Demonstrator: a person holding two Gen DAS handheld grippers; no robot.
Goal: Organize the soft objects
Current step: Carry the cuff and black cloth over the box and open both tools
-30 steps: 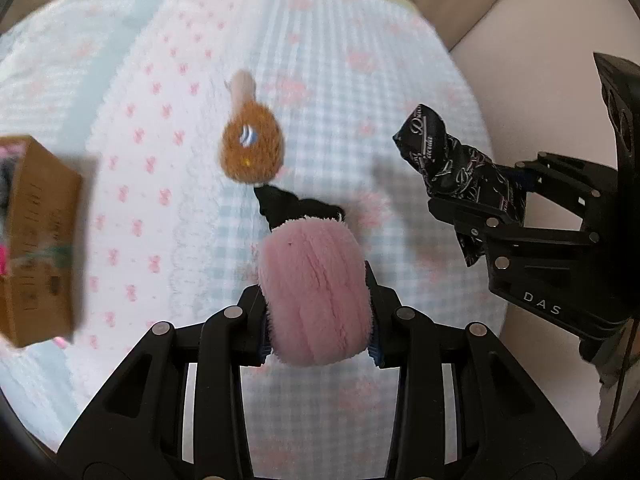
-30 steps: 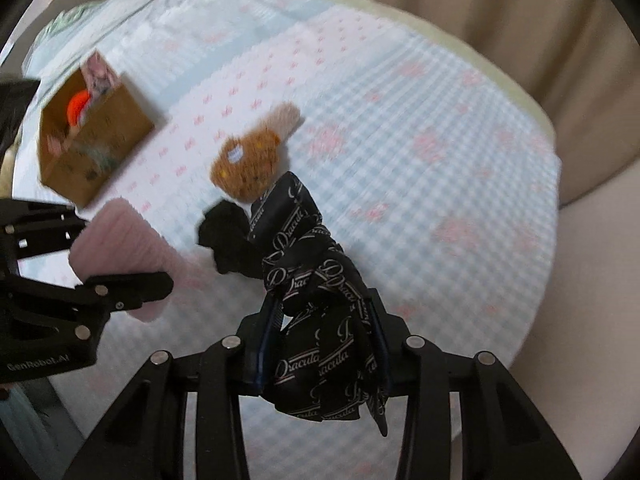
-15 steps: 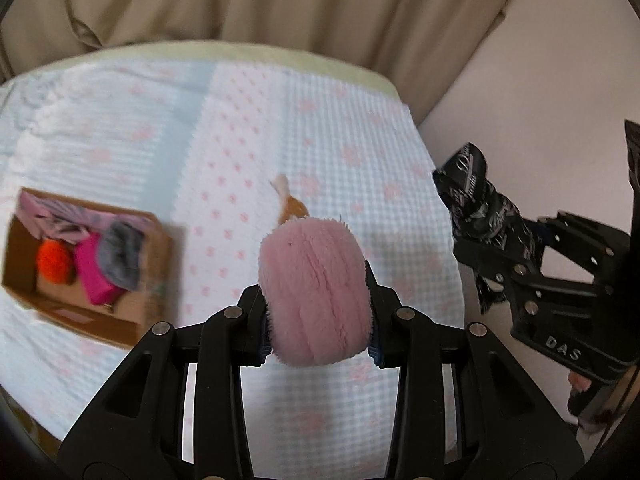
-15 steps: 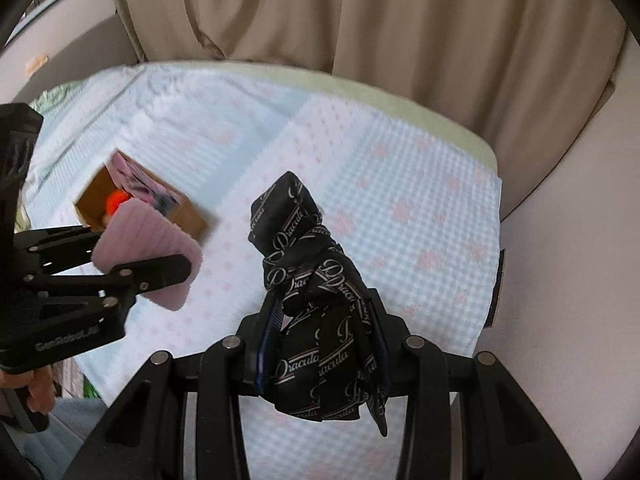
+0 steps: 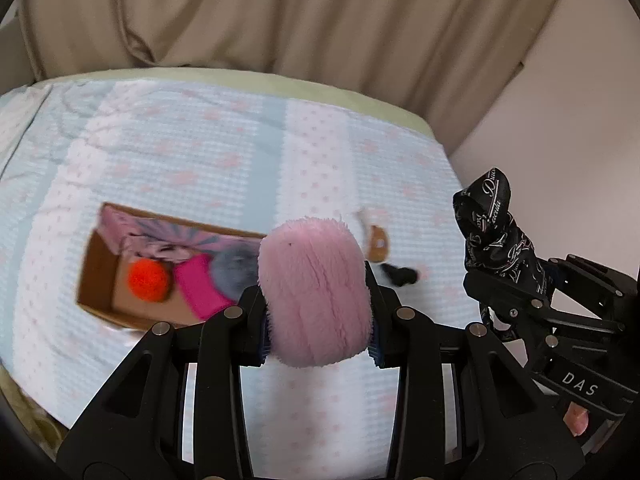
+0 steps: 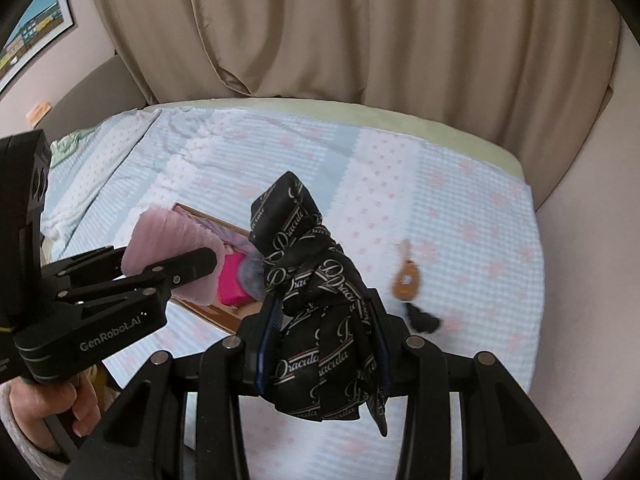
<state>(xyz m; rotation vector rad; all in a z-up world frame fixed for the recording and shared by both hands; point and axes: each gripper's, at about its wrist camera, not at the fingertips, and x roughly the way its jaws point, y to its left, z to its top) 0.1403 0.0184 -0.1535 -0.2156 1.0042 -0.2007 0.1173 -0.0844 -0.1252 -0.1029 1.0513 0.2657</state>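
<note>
My left gripper (image 5: 318, 320) is shut on a fluffy pink plush piece (image 5: 316, 288) and holds it high above the bed, just right of the open cardboard box (image 5: 100, 276). It also shows in the right wrist view (image 6: 172, 248). My right gripper (image 6: 322, 344) is shut on a knotted black printed cloth (image 6: 316, 312), held in the air to the right of the left gripper; the cloth also shows in the left wrist view (image 5: 496, 232). The box holds an orange ball (image 5: 148, 280), a magenta item (image 5: 200, 284) and a grey fluffy item (image 5: 234, 268).
A brown plush toy (image 6: 406, 280) and a small black item (image 6: 422, 318) lie on the checked bedspread (image 6: 460, 208) to the right of the box. Beige curtains (image 6: 320, 32) hang behind the bed. A wall runs along the right side.
Both grippers have risen and swung left with their loads. The box has come from the left edge to just under the pink plush; the brown toy now lies far below at right.
</note>
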